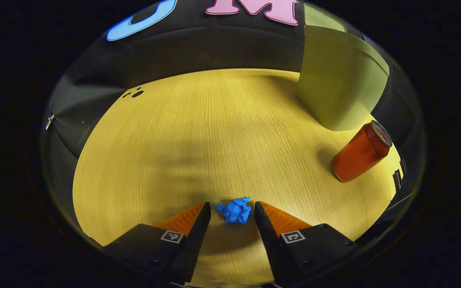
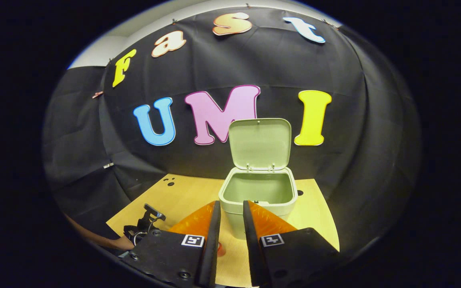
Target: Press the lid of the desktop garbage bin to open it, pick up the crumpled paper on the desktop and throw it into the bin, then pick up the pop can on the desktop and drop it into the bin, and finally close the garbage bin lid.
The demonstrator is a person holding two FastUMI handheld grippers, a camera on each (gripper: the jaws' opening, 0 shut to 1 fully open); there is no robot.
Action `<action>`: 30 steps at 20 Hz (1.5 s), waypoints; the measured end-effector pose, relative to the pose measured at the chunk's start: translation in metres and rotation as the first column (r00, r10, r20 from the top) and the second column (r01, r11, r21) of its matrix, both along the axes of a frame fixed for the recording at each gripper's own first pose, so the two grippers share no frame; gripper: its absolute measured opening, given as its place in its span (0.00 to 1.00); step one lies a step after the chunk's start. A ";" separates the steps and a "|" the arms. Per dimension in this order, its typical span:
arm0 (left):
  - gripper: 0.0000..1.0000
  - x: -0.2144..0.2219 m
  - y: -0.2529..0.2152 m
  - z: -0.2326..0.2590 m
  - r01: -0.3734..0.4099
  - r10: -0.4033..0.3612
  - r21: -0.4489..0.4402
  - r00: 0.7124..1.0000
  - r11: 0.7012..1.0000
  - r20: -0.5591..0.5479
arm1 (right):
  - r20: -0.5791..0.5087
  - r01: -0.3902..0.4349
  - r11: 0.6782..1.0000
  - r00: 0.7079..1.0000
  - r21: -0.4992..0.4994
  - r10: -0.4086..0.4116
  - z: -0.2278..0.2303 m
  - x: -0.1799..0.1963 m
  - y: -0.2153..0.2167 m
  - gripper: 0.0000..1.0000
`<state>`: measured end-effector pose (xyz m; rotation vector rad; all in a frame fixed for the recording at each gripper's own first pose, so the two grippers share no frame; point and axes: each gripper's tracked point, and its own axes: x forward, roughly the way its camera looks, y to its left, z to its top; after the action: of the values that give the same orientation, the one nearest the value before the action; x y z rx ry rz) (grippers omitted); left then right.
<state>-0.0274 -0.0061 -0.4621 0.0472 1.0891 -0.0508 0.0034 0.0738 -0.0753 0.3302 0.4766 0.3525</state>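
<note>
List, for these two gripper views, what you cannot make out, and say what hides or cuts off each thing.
- Bin floor, right gripper view: hidden by its own front wall.
- Bin's lower front, right gripper view: covered by the right gripper.
- Bin body, left gripper view: top cut off by the image edge.
- Pop can label, left gripper view: too small and distorted.
- Crumpled paper: whether the left gripper touches it is unclear.

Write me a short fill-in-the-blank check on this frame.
1. The bin lid stands ____.
2. The crumpled paper lies between the ____ gripper's jaws.
3. The can stands on the ____.
4. Inside, the bin looks ____.

Missing words: open; left; table; empty
</note>
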 end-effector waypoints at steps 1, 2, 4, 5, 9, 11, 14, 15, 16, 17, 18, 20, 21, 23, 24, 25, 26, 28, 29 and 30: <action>0.70 0.001 0.001 -0.002 0.002 -0.002 0.003 1.000 1.000 -0.002 | -0.008 0.010 1.000 1.000 0.002 -0.009 -0.002 -0.002 -0.004 0.33; 0.64 0.001 0.001 -0.002 0.002 -0.002 0.004 1.000 1.000 -0.003 | -0.014 0.014 1.000 1.000 0.004 -0.014 -0.003 -0.002 -0.005 0.41; 0.58 0.002 -0.001 -0.003 0.002 -0.002 0.006 1.000 1.000 -0.004 | -0.018 0.017 1.000 1.000 0.003 -0.017 -0.006 -0.004 -0.006 0.42; 0.54 0.002 0.001 -0.001 0.001 -0.001 0.012 1.000 1.000 0.002 | -0.016 0.016 1.000 1.000 -0.005 -0.016 -0.008 -0.004 -0.006 0.42; 0.47 0.005 0.002 0.018 0.013 -0.013 0.006 0.999 1.000 0.049 | -0.010 0.011 1.000 1.000 -0.017 -0.011 -0.009 -0.006 -0.006 0.42; 0.45 0.012 0.001 0.036 0.018 -0.018 -0.003 0.996 1.000 0.089 | -0.008 0.007 1.000 1.000 -0.021 -0.007 -0.011 -0.008 -0.006 0.42; 0.47 0.027 -0.005 0.074 0.015 -0.009 -0.035 0.987 0.999 0.160 | -0.007 0.002 1.000 1.000 -0.022 -0.002 -0.012 -0.005 -0.004 0.42; 0.47 0.035 -0.009 0.089 0.009 0.000 -0.052 0.983 0.999 0.186 | -0.008 0.000 1.000 1.000 -0.021 0.000 -0.013 -0.004 -0.003 0.42; 0.45 0.044 -0.015 0.105 0.006 0.010 -0.075 0.977 0.997 0.215 | -0.010 0.000 1.000 1.000 -0.020 -0.001 -0.014 -0.003 -0.003 0.42; 0.47 0.054 -0.022 0.122 0.008 0.016 -0.095 0.969 0.995 0.248 | -0.009 0.000 1.000 1.000 -0.018 -0.001 -0.014 -0.002 -0.003 0.42; 0.45 0.064 -0.025 0.140 0.015 0.017 -0.108 0.960 0.994 0.281 | -0.008 0.001 1.000 1.000 -0.019 -0.002 -0.014 -0.001 -0.003 0.42; 0.47 0.087 -0.035 0.175 0.038 0.007 -0.124 0.938 0.991 0.348 | -0.005 0.003 1.000 1.000 -0.025 -0.003 -0.015 0.000 -0.005 0.42; 0.47 0.093 -0.041 0.191 0.052 0.002 -0.132 0.925 0.990 0.379 | -0.006 0.003 1.000 1.000 -0.027 -0.003 -0.015 -0.001 -0.006 0.42; 0.47 0.110 -0.060 0.222 0.089 -0.014 -0.146 0.895 0.985 0.445 | -0.007 0.008 1.000 1.000 -0.030 -0.009 -0.016 -0.001 -0.010 0.42; 0.47 0.117 -0.067 0.233 0.108 -0.025 -0.150 0.882 0.983 0.471 | -0.008 0.013 0.999 1.000 -0.030 -0.013 -0.017 0.000 -0.011 0.42; 0.47 0.123 -0.074 0.245 0.127 -0.037 -0.152 0.871 0.980 0.490 | -0.012 0.016 0.999 1.000 -0.029 -0.017 -0.018 -0.002 -0.012 0.42; 0.47 0.128 -0.082 0.253 0.146 -0.050 -0.156 0.865 0.977 0.499 | -0.012 0.022 0.999 1.000 -0.028 -0.022 -0.018 -0.001 -0.014 0.42; 0.46 0.135 -0.099 0.269 0.184 -0.070 -0.171 0.851 0.968 0.520 | -0.014 0.031 0.999 0.999 -0.035 -0.032 -0.019 -0.002 -0.018 0.42; 0.46 0.138 -0.106 0.277 0.202 -0.080 -0.175 0.843 0.964 0.532 | -0.014 0.037 0.999 0.999 -0.038 -0.037 -0.020 -0.002 -0.021 0.42; 0.46 0.142 -0.111 0.283 0.219 -0.091 -0.175 0.834 0.960 0.544 | -0.014 0.043 0.998 0.999 -0.039 -0.044 -0.019 -0.002 -0.024 0.42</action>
<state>0.1141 -0.1170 -0.1791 -0.0583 0.5109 -0.2971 0.0010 0.0502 -0.0947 0.3051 0.4899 0.2981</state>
